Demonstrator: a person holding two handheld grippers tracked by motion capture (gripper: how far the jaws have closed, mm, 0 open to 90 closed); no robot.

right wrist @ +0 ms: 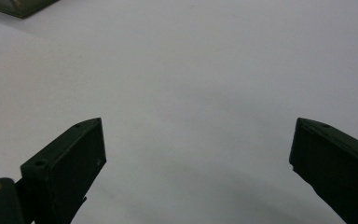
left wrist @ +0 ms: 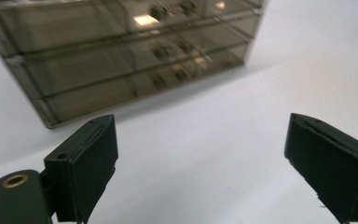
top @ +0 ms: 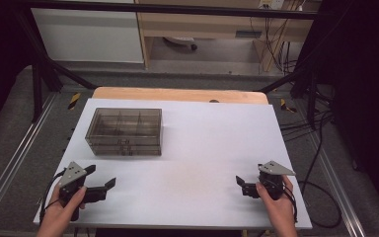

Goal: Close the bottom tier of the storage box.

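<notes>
A smoky transparent drawer box (top: 124,131) stands on the left half of the white table top (top: 207,143); its stacked drawers with small handles face me (left wrist: 121,60). My left gripper (top: 100,176) rests near the front left edge, held by a hand, open and empty, aimed at the box a short way off. Its jaws (left wrist: 200,163) stand wide apart over bare white surface. My right gripper (top: 243,183) sits near the front right edge in the other hand, open with nothing between its jaws (right wrist: 196,163). A corner of the box (right wrist: 18,7) shows far off.
The white top lies on a wooden table (top: 177,94) inside a black frame. Cables (top: 316,148) trail on the grey floor at the right. Shelving and a cabinet stand beyond the far edge.
</notes>
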